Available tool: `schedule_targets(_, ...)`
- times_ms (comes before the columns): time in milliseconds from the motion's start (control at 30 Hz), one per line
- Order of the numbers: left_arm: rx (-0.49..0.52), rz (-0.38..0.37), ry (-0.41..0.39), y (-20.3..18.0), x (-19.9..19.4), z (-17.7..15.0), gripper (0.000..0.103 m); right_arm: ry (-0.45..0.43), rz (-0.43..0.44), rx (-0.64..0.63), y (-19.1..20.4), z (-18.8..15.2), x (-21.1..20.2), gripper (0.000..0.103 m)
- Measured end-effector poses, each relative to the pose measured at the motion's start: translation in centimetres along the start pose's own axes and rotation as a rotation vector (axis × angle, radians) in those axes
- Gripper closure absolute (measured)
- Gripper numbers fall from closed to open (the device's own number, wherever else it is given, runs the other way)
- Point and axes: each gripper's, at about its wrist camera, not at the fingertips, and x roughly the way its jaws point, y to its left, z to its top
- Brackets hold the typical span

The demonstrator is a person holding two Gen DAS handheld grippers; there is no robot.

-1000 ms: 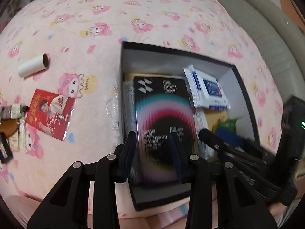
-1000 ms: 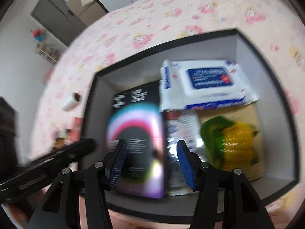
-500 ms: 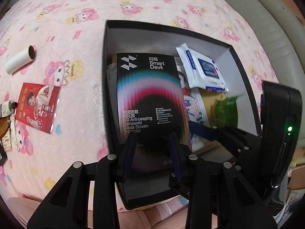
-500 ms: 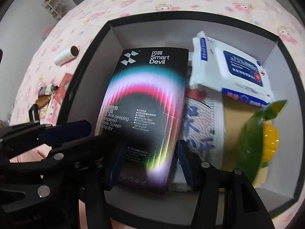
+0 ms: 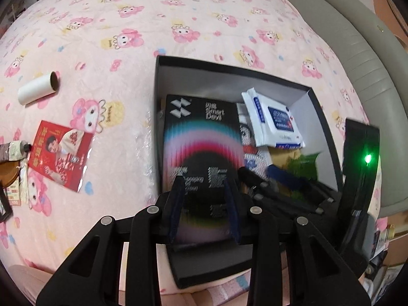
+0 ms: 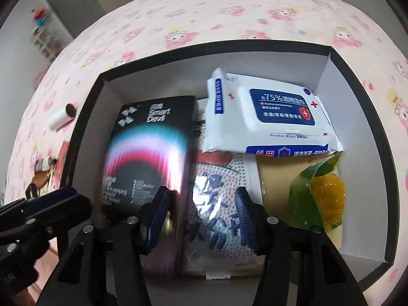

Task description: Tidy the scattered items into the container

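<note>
Right wrist view first: the right gripper [image 6: 201, 219] hangs over the near end of the black box [image 6: 86, 117], and its jaws have just been closing. The long right edge of the black screen-protector pack [image 6: 148, 153] and a strip of the dotted packet [image 6: 216, 204] lie between the blue pads, which do not look to press on either. A second ago this gripper hung higher; it has dipped into the box since.

Left wrist view: the left gripper [image 5: 204, 209] has its jaws part spread, their tips over the pack's [image 5: 204, 153] near end; whether they touch it I cannot tell. The pack was blurred and shifting half a second back; now it lies inside the box [image 5: 318, 117], along the wall at nine o'clock, wipes [image 5: 275, 119] at two o'clock.

So that pack looks settled in the container. Still out on the pink blanket [image 5: 178, 12], all towards nine o'clock: the cardboard tube [image 5: 38, 89], the red card [image 5: 61, 153], a small tube [image 5: 12, 150]. Those come next, I'd judge.
</note>
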Motion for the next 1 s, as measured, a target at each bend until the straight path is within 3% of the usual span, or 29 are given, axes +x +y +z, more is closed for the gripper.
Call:
schedule_targets(200,-0.049,-0.005,0.013,0.4,2.2,1.5,0.072,0.01,0.089,-0.076,2.2,-0.1,0.7,0.065)
schedule_targets(367,-0.041,-0.01,0.019,0.4,3.0,2.0,0.073,0.001,0.109,-0.103,3.2,0.0,0.7,0.065)
schedule_targets(500,-0.026,-0.013,0.027,0.1,3.3,2.3,0.073,0.021,0.133,-0.096,3.0,-0.4,0.5,0.063)
schedule_targets(600,-0.017,-0.026,0.025,-0.1,3.3,2.2,0.073,0.042,0.155,0.004,1.5,-0.4,0.2,0.063)
schedule_targets(733,-0.004,-0.031,0.014,-0.3,3.2,2.0,0.073,-0.01,0.004,0.081,0.3,0.3,-0.8,0.063)
schedule_targets(867,-0.007,-0.045,0.021,-0.5,3.5,2.3,0.073,0.013,0.004,0.057,0.4,-0.1,-0.9,0.063)
schedule_targets(1000,0.036,-0.03,0.031,-1.8,3.9,2.8,0.071,-0.005,-0.051,0.011,1.1,-0.6,-1.4,0.063)
